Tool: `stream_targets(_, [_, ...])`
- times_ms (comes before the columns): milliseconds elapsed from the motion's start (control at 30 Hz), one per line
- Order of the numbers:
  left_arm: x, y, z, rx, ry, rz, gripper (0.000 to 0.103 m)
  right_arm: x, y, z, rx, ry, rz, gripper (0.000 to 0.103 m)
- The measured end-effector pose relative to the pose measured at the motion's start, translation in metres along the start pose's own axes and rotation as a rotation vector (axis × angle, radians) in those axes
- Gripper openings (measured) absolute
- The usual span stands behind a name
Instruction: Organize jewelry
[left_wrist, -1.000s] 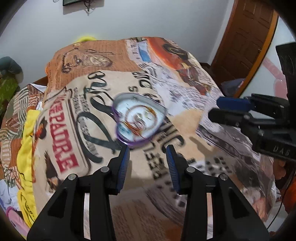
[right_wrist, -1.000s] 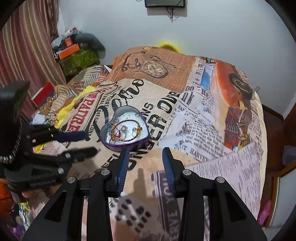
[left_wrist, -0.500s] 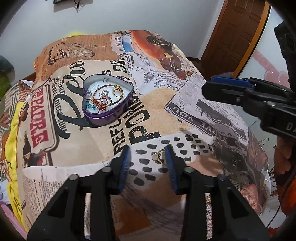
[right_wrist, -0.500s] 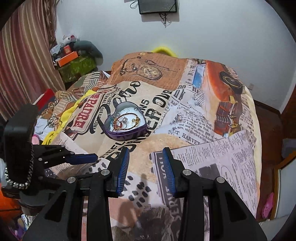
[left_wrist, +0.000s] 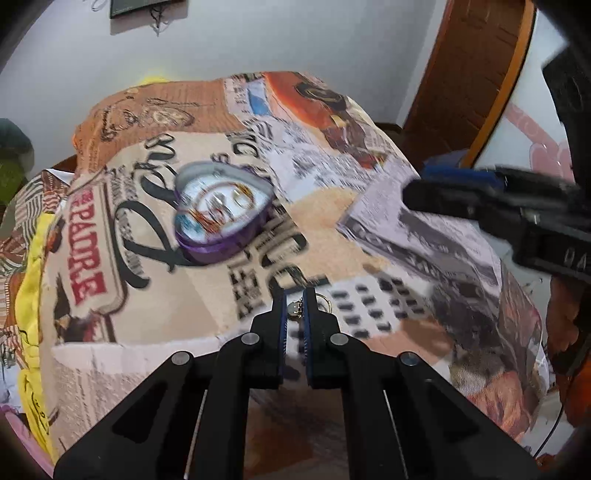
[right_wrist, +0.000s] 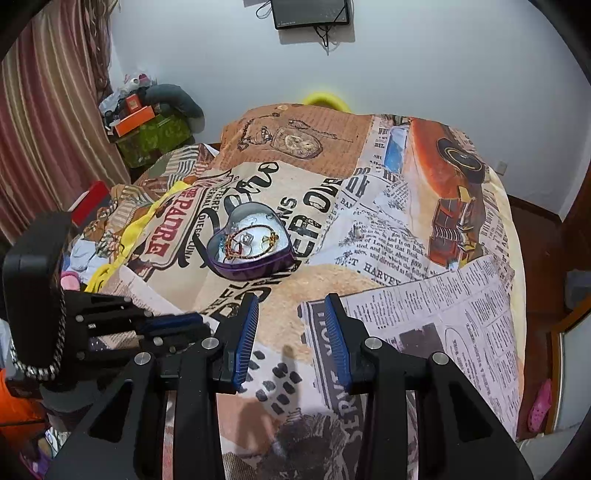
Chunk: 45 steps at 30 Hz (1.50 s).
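A purple heart-shaped tin (left_wrist: 221, 218) lies open on the newspaper-print bedspread and holds several gold pieces; it also shows in the right wrist view (right_wrist: 251, 243). My left gripper (left_wrist: 294, 301) is shut on a small gold ring (left_wrist: 295, 309), held just above the bedspread, near side of the tin. Part of the ring pokes out past the right finger. My right gripper (right_wrist: 291, 325) is open and empty, hovering above the bedspread in front of the tin. A small piece of jewelry (right_wrist: 357, 232) lies on the bedspread to the right of the tin.
The bedspread (right_wrist: 424, 295) covers a rounded bed that drops off on all sides. A brown door (left_wrist: 469, 74) stands at right. Clutter and boxes (right_wrist: 147, 122) sit by the striped curtain at left. The left gripper's body (right_wrist: 55, 314) is at lower left in the right wrist view.
My left gripper has closed on the gold ring that lay between its fingers half a second ago, and the view has tilted up. The right gripper has stayed open and shifted slightly.
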<state>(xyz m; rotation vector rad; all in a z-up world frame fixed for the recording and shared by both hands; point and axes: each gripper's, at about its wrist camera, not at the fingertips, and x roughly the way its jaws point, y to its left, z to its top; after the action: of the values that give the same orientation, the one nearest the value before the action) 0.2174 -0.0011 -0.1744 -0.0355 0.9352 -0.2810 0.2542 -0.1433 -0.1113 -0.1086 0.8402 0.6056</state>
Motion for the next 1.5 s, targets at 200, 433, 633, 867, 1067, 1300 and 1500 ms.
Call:
stream_targets(200, [0.002, 0.026, 0.028, -0.054, -0.052, 0.055, 0.006, 0.005, -0.001, 0.009, 0.02, -0.022, 0.014, 0.034])
stream_targets(433, [0.022, 0.05, 0.05, -0.09, -0.058, 0.118, 0.006, 0.013, -0.002, 0.017, 0.036, -0.029, 0.034, 0.034])
stream_targets(633, [0.042, 0.055, 0.055, -0.076, -0.02, 0.135, 0.007, 0.018, -0.004, 0.021, 0.04, -0.03, 0.044, 0.034])
stream_targets(867, [0.026, 0.053, 0.055, -0.068, -0.054, 0.122, 0.008, 0.009, 0.002, 0.026, 0.028, -0.049, 0.058, 0.034])
stream_targets(1067, [-0.019, 0.043, 0.063, -0.055, -0.148, 0.139, 0.028, -0.015, 0.012, 0.033, 0.011, -0.114, 0.054, 0.034])
stream_targets(1300, [-0.104, 0.023, 0.062, -0.041, -0.342, 0.162, 0.028, -0.069, 0.03, 0.038, -0.009, -0.265, 0.013, 0.034])
stream_targets(1500, [-0.188, -0.005, 0.043, -0.001, -0.56, 0.214, 0.034, -0.131, 0.052, 0.035, -0.033, -0.454, -0.03, 0.034])
